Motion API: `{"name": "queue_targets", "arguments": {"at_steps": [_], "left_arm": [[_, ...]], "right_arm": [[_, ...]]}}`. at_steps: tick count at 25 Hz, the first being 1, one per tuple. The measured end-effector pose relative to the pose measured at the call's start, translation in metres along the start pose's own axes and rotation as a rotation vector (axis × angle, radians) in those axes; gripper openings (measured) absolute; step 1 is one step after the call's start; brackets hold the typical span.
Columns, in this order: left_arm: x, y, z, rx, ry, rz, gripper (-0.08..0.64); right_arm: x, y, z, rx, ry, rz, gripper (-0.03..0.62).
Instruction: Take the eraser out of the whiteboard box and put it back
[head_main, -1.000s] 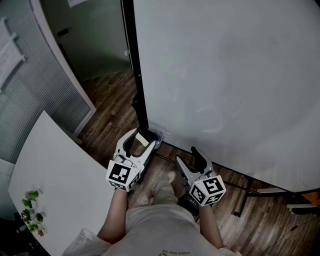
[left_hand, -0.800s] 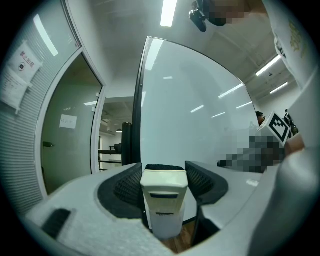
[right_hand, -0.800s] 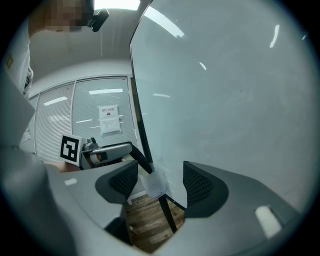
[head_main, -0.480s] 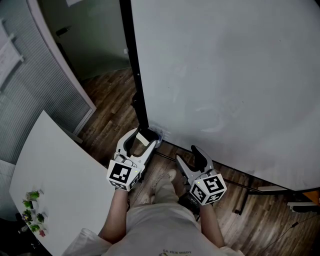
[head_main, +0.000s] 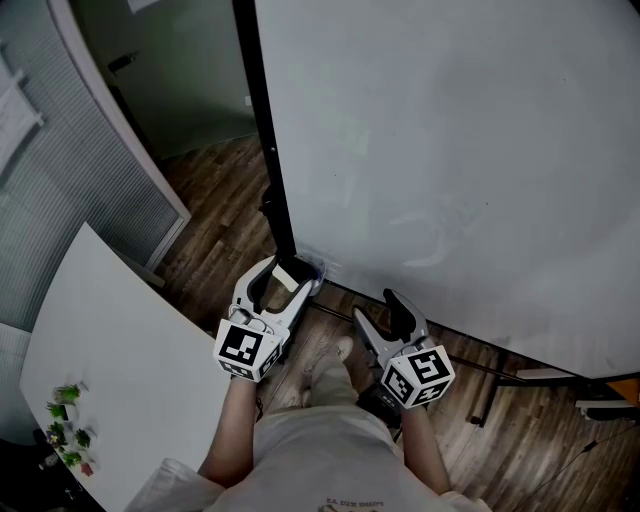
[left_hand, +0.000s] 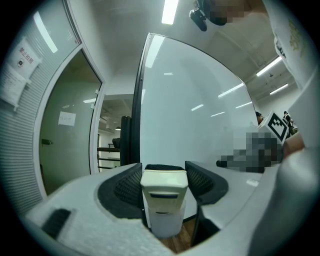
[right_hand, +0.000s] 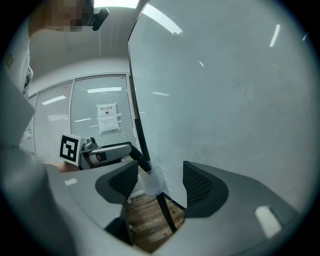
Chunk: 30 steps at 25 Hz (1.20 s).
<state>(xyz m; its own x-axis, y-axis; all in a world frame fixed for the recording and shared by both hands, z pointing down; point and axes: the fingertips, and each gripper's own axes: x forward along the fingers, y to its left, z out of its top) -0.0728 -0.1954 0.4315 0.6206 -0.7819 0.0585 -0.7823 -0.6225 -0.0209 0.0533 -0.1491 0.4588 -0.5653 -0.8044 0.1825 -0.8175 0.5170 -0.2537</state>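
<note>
My left gripper (head_main: 290, 274) is shut on a cream eraser (head_main: 284, 278) with a dark felt back; in the left gripper view the eraser (left_hand: 164, 187) stands upright between the pads. Right under and past it is the translucent whiteboard box (left_hand: 165, 222), fixed at the whiteboard's lower left corner (head_main: 314, 270). How deep the eraser reaches into the box I cannot tell. My right gripper (head_main: 375, 308) hangs open and empty a little to the right, close to the board. Its own view looks between its jaws at the box (right_hand: 150, 182) and the left gripper (right_hand: 107, 152).
The big whiteboard (head_main: 450, 150) fills the upper right, with a black frame post (head_main: 262, 150) on its left edge and stand legs (head_main: 520, 378) on the wood floor. A white table (head_main: 110, 350) with small plants (head_main: 65, 425) lies at the left. The person's legs are below.
</note>
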Motion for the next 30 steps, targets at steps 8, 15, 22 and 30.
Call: {"name": "queue_targets", "arguments": {"at_steps": [8, 15, 22, 30], "left_arm": [[0.005, 0.0, -0.006, -0.006, 0.011, -0.009, 0.267], [0.008, -0.001, -0.014, -0.009, 0.025, -0.016, 0.267], [0.012, 0.0, -0.019, -0.017, 0.033, -0.021, 0.267], [0.017, 0.001, -0.027, -0.028, 0.046, -0.024, 0.267]], "right_arm": [[0.003, -0.002, -0.004, 0.003, 0.012, -0.002, 0.284], [0.004, -0.003, -0.007, 0.006, 0.019, -0.004, 0.284], [0.005, -0.007, -0.01, 0.014, 0.024, -0.011, 0.284], [0.008, -0.011, -0.012, 0.02, 0.031, -0.013, 0.284]]}}
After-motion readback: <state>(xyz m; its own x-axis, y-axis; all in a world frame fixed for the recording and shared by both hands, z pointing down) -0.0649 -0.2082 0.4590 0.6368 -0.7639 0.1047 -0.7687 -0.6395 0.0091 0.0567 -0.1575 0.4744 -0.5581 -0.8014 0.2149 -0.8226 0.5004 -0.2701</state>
